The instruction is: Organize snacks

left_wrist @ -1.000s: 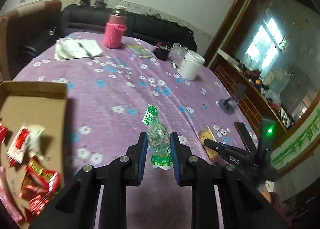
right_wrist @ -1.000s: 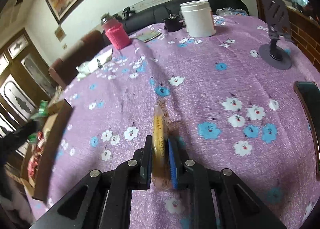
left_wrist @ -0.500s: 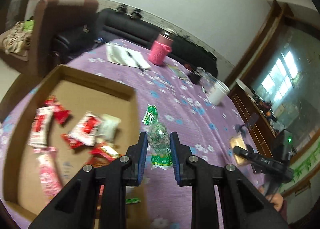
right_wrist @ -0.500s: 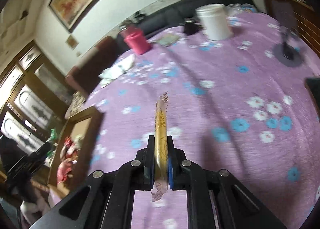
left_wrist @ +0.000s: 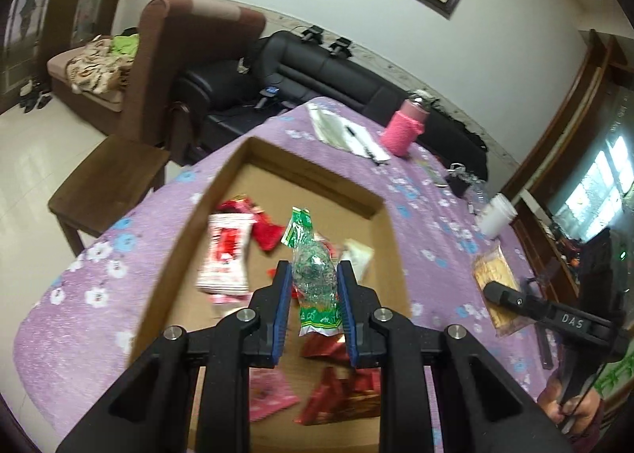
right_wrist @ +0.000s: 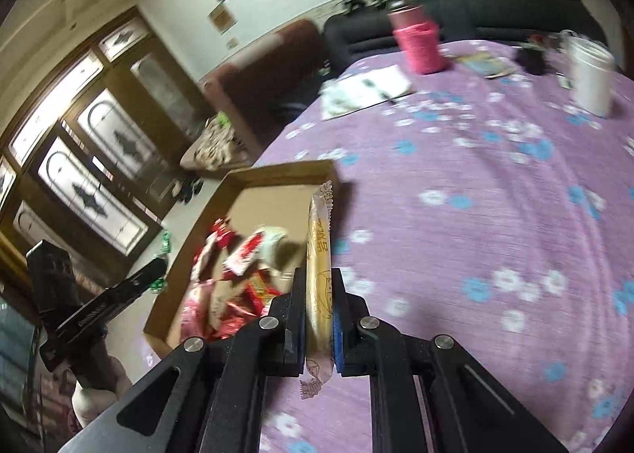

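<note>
Left wrist view: we see the left hand-held gripper (left_wrist: 313, 290) clamped on a clear, green-printed snack packet (left_wrist: 315, 278), which now hangs over the open cardboard box (left_wrist: 222, 191) on the bench (left_wrist: 432, 215); a second ago the same packet was held over bare purple flowered cloth, with the box only at the left edge of the picture. Inside the box lie red and white snack packets (left_wrist: 226, 255), blurred in this view. To the right, the right hand-held gripper (left_wrist: 511, 296) appears from the side, carrying a flat golden snack packet (left_wrist: 495, 278) above the cloth, where earlier that packet lay down on the bench near the gripper. Right wrist view: we find the right hand-held gripper (right_wrist: 319, 314) closed tightly on the golden snack packet (right_wrist: 320, 278), seen edge-on and upright between the blue pads (right_wrist: 337, 328); the jaws have just been closing on it. Its upper end reaches over the near right corner of the cardboard box (right_wrist: 277, 171), whereas a second ago the box sat far off at the left. A pink-sleeved bottle (right_wrist: 418, 39) and a white jar (right_wrist: 590, 74) stand at the far side of the bench (right_wrist: 475, 215).
</note>
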The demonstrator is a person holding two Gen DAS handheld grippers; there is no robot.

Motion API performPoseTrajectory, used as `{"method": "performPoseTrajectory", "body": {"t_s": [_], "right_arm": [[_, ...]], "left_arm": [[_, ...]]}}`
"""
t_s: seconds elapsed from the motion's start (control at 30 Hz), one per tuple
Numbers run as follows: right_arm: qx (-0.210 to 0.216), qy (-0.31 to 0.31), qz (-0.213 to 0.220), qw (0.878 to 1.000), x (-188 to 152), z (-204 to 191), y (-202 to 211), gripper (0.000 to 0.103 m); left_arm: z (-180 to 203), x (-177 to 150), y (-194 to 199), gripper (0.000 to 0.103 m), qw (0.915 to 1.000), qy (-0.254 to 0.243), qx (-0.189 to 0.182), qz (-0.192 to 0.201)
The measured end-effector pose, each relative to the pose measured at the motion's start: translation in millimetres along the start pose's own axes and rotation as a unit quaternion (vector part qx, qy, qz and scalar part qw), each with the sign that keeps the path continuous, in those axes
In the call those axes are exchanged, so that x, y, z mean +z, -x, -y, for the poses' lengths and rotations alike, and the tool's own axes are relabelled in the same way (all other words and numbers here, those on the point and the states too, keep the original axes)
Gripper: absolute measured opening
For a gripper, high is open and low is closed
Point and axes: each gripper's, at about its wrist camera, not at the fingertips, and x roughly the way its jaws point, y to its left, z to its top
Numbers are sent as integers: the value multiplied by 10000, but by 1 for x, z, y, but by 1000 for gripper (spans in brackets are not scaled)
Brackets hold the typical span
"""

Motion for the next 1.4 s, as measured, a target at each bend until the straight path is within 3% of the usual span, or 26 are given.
{"method": "performPoseTrajectory", "body": {"t_s": [0.17,0.33,0.5,0.6,0.67,0.73,0.8,0.87,0.97,1.1,1.4], "right_arm": [[18,317,-377,9988,10,-39,-53,12],[-258,611,-573,9961,27,-62,-103,12],[-408,627,-731,9945,50,-74,-149,12],[-382,605,-710,9949,61,-78,-160,12],[-337,613,-672,9953,63,-82,-158,16],[-360,678,-568,9954,65,-86,-150,29],[-352,730,-449,9957,64,-87,-138,53],[-400,795,-284,9956,62,-88,-123,64],[-515,942,-46,9942,55,-87,-96,66],[-755,1057,280,9911,40,-80,-57,78],[-1301,1415,737,9786,-2,-71,-4,86]], "left_arm": [[-11,-3,-6,22,9996,-75,246,-78],[-9,-5,-9,23,9988,-265,413,-81],[-1,-5,-2,51,9974,-478,528,78],[-2,-5,2,59,9969,-494,592,134],[-1,-4,6,62,9968,-484,604,178],[0,-4,8,64,9963,-503,668,219],[5,-4,10,65,9957,-549,709,250],[10,-4,13,69,9946,-596,797,301],[20,-5,20,79,9915,-693,1006,438],[33,-5,30,87,9872,-775,1265,584],[61,-12,43,91,9829,-928,1420,709]]}}
